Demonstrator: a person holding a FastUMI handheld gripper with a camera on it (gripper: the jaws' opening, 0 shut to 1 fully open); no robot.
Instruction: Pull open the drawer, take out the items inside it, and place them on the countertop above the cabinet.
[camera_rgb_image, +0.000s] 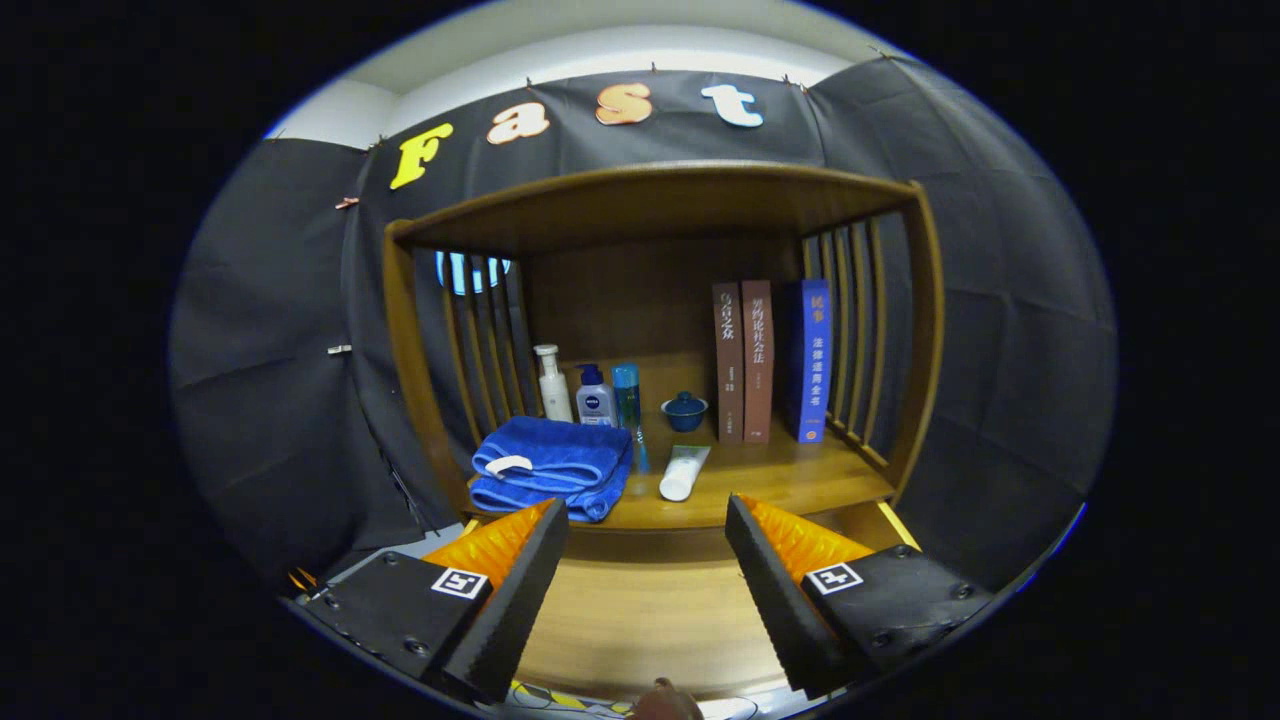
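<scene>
My gripper (647, 560) is spread wide, holding nothing. The drawer (640, 625) sits lower centre between the fingers; whether it is open, I cannot tell. I judge a low, level approach to its front best. On the countertop (790, 480) beyond: blue towel (550, 465), tube (683, 473), bottles (590, 395), books (770, 360), crowding placement space.

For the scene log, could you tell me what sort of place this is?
Probably a staged home corner: a slatted wooden cabinet holding toiletry bottles, a folded blue towel and upright books. The gripper is open.
</scene>
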